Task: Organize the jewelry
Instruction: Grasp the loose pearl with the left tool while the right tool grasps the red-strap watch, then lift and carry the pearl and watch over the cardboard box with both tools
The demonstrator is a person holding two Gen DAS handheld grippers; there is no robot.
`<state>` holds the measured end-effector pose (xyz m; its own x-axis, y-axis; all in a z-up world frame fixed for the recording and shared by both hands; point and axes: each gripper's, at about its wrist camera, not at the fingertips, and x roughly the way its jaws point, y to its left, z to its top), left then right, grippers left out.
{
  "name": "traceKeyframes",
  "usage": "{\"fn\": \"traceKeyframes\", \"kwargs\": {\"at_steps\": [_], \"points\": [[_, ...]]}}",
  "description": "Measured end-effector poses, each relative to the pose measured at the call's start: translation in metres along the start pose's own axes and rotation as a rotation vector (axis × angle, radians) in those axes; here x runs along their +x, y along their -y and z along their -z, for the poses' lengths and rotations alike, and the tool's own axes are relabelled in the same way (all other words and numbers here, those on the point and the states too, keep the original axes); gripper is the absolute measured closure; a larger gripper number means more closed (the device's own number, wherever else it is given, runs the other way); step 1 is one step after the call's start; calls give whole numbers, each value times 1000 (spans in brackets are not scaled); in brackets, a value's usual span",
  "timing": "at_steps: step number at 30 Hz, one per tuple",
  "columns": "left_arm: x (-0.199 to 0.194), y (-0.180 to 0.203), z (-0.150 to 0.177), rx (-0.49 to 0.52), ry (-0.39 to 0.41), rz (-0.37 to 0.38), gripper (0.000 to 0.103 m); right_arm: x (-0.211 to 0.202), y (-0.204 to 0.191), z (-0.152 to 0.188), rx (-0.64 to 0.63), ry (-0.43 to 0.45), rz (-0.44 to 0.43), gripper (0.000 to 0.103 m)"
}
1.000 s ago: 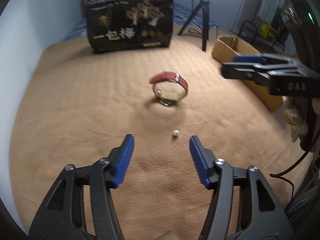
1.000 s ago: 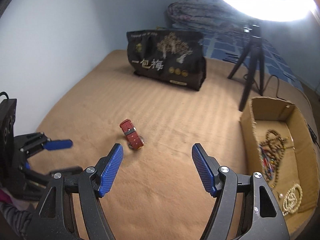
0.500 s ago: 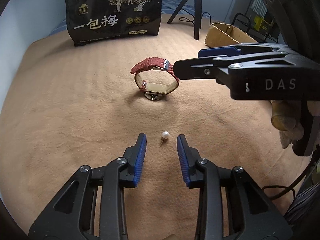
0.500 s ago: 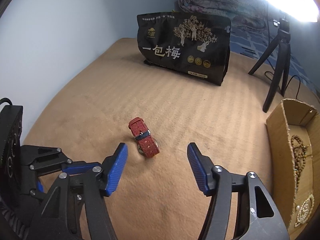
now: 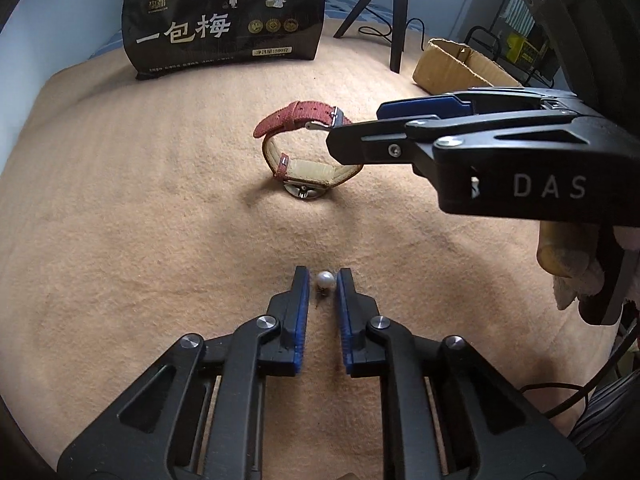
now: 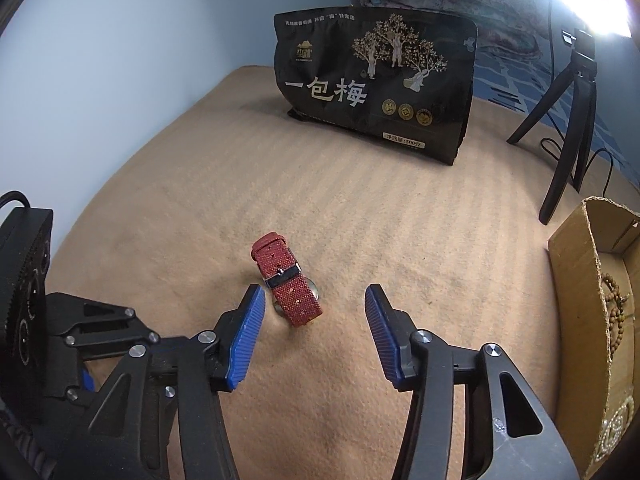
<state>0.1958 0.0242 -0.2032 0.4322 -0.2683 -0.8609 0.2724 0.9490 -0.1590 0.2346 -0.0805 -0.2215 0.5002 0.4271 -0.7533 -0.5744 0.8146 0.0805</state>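
Tan blanket (image 5: 160, 240), ribbed pile, carries everything. Pearl stud (image 5: 324, 280), white ball on a short pin, lies on the blanket toward its near edge, between the blue pads of the left gripper (image 5: 323, 280). Jaws closing; pads flank the ball on both sides, with a thin gap visible on the left. Contact on the right cannot be confirmed.

Red watch (image 6: 286, 280), woven strap buckled into a loop, stands on its metal case near the blanket's middle, beyond the stud. Right gripper (image 6: 314, 306) reaches in from the right side, jaws closing around the loop. In the right wrist view the left pad sits just beside the strap, the right pad well apart from it; no pad presses on it.

Black snack bag (image 5: 224, 16) with gold tree print stands upright at the far edge. Black tripod (image 5: 394, 8) stands at the far right. Cardboard box (image 6: 576, 288) lies along the right edge, wooden beads (image 6: 614, 304) inside.
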Motion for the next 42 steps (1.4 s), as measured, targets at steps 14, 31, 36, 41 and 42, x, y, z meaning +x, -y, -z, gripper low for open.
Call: {"fn": "traceKeyframes", "kwargs": {"at_steps": [14, 31, 36, 41, 42], "points": [[-1, -3, 0, -16, 9, -8, 96, 6, -7, 2, -22, -10, -28, 88], [-12, -8, 3, -44, 32, -27, 96, -8, -8, -2, -29, 24, 3, 89], [-22, -5, 1, -45, 56, -28, 96, -22, -4, -6, -18, 56, 20, 89], [-36, 1, -6, -38, 91, -25, 96, -43, 2, -9, -17, 89, 48, 89], [-40, 3, -8, -34, 99, -24, 96, -51, 5, -10, -13, 101, 53, 89]]}}
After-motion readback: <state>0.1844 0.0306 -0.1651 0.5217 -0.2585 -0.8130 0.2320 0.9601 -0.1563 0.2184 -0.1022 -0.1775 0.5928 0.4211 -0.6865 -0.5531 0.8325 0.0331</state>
